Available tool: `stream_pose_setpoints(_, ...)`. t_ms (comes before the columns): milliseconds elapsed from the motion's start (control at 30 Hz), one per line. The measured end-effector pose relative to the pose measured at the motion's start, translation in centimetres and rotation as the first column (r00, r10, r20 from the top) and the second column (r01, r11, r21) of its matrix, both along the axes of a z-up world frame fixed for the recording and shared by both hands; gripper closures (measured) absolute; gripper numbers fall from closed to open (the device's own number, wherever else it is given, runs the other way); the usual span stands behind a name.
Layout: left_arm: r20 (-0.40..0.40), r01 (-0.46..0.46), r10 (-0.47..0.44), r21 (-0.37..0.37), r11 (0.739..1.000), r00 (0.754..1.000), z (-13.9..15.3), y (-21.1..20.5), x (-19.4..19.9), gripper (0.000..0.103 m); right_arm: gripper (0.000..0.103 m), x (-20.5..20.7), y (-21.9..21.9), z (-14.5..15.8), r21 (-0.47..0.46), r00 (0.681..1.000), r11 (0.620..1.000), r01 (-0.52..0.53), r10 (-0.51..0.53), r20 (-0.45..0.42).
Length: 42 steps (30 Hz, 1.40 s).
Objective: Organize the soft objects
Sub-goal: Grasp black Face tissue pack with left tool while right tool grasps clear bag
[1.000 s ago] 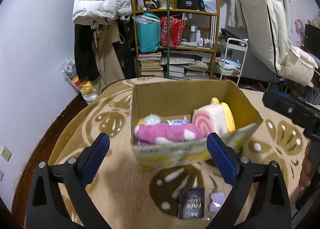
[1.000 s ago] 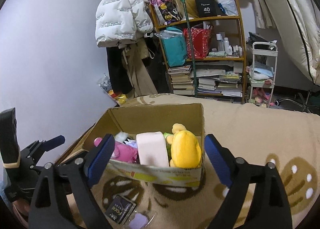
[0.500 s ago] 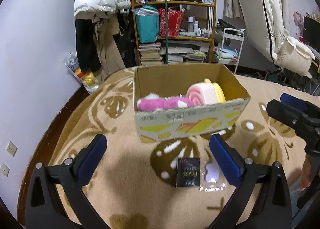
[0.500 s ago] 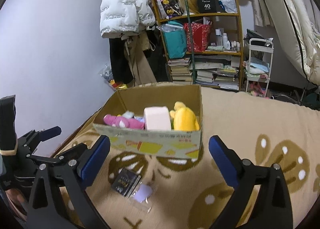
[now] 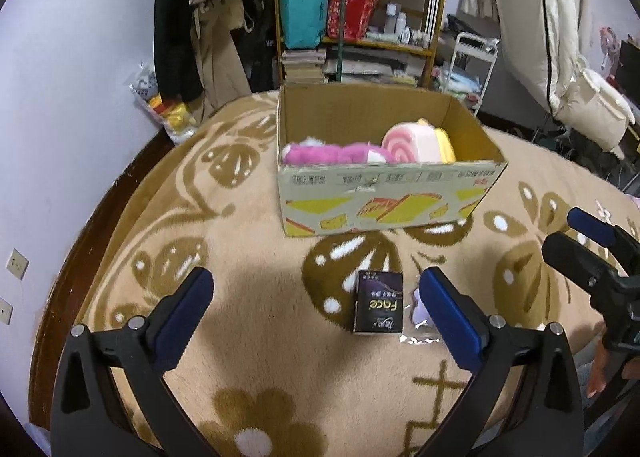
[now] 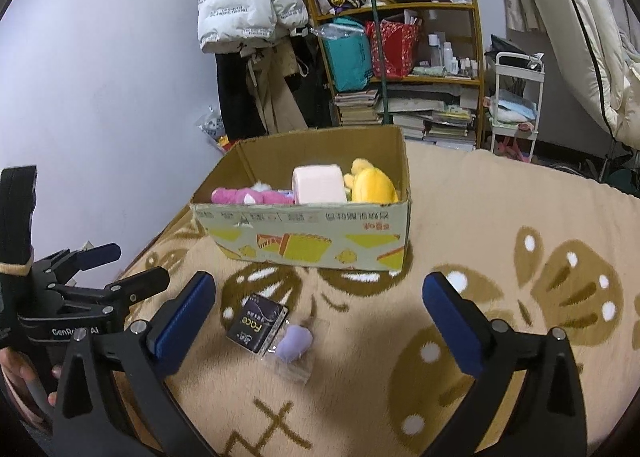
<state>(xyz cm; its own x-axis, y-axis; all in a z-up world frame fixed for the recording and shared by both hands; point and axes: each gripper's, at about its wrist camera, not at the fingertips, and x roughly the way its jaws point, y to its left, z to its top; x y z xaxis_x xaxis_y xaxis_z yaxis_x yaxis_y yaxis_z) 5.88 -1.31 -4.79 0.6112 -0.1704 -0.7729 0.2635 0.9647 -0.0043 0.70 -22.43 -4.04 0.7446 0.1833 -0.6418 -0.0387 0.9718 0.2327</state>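
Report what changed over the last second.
Both claws drew back from the cardboard box, so it looks smaller and farther in each view. The right claw opened slightly wider; the left claw is open too, both empty. Plush toys, dark packet and purple item stayed put.

We count three plushies [image 6: 376, 187] in one box [image 6: 304, 241], plus one dark packet [image 6: 257, 324] and one purple squishy [image 6: 295, 342] at 6 o'clock of it.
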Motion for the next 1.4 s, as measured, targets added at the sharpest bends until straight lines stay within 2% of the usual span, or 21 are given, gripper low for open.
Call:
stream_pose_setpoints(167,-0.068,-0.004,0.003,-0.008,1.000,0.998,-1.6,-0.1,1.4,0.001,0.000,0.8,0.7,-1.6,-0.021,0.999,1.000,-0.015,0.014,-0.052)
stream_pose_setpoints(333,-0.136,-0.017,0.010,-0.047,0.999,0.991,-3.1,0.3,3.2,0.001,0.000,1.9,0.9,-3.3,-0.030,0.993,0.999,-0.015,0.011,-0.122)
stream_pose_setpoints(633,-0.208,0.008,-0.024,-0.077,0.997,0.978,-4.9,-0.7,5.1,0.001,0.000,3.6,1.6,-6.1,-0.069,0.972,0.997,-0.033,0.016,-0.233)
stream_pose_setpoints(933,-0.300,0.013,-0.045,-0.106,0.994,0.953,-7.3,-1.5,6.9,0.001,0.000,4.8,3.1,-8.5,-0.103,0.945,0.991,-0.087,0.049,-0.323)
stream_pose_setpoints(1400,-0.412,0.075,-0.099,-0.076,0.994,0.906,-10.9,-4.0,7.7,0.001,0.000,6.3,4.1,-12.1,-0.122,0.911,0.985,-0.119,0.060,-0.407)
